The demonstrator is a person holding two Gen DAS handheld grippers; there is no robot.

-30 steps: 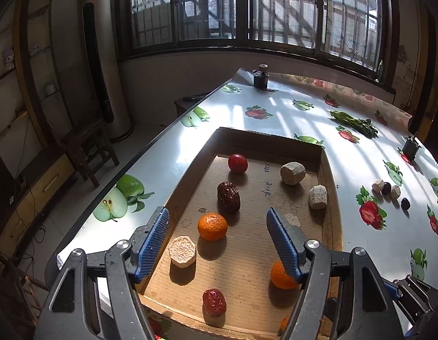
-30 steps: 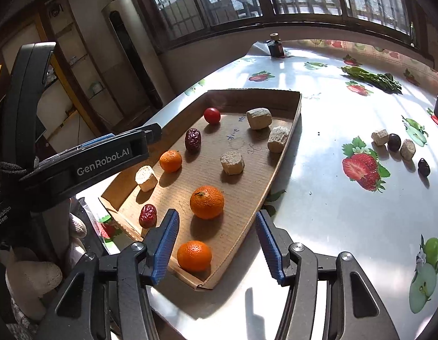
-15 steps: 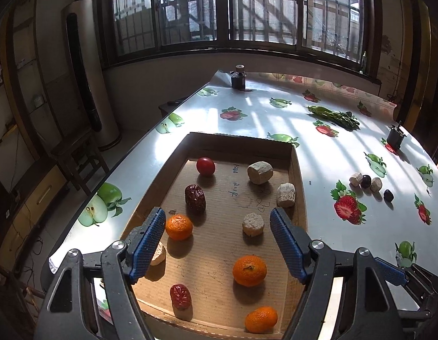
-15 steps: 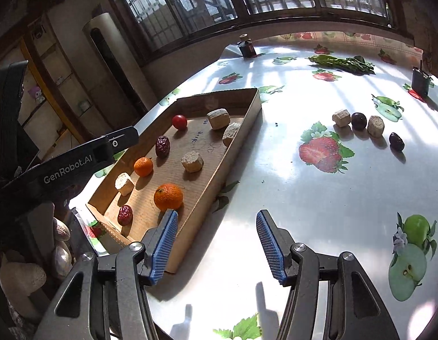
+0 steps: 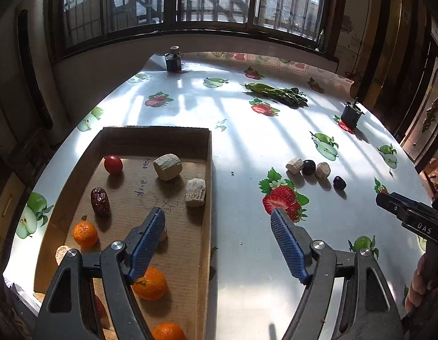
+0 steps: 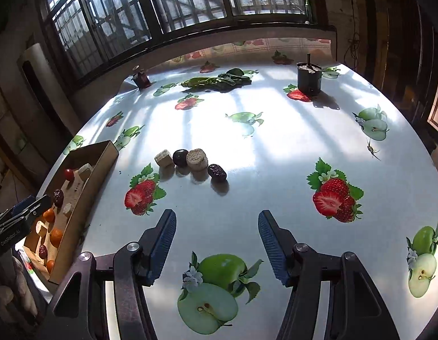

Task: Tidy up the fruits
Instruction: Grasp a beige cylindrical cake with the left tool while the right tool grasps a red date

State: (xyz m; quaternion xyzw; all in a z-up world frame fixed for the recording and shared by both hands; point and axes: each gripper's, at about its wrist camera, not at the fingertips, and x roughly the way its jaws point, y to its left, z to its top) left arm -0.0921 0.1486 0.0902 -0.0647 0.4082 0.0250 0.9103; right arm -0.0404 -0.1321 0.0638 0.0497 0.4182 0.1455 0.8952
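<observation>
I see the cardboard tray (image 5: 209, 175) on the left of the table (image 5: 247, 147), holding a cherry tomato (image 5: 113, 164) at its far end and tangerines (image 5: 151, 283) nearer me. Right of it — well apart — four small pieces (image 6: 190, 160) sit in a row; leafy greens (image 6: 216, 80) lie behind them.

The shallow cardboard tray (image 5: 209, 170) holds a red cherry tomato (image 5: 113, 164), a wrinkled red date (image 5: 100, 201), three oranges (image 5: 85, 234) and several beige blocks (image 5: 167, 166), all lying apart. On the bench (image 6: 275, 147), well apart from the tray, four pieces lie in a row: beige block (image 6: 164, 157), dark plum (image 6: 180, 157), beige round (image 6: 197, 158) and dark date (image 6: 217, 172).
</observation>
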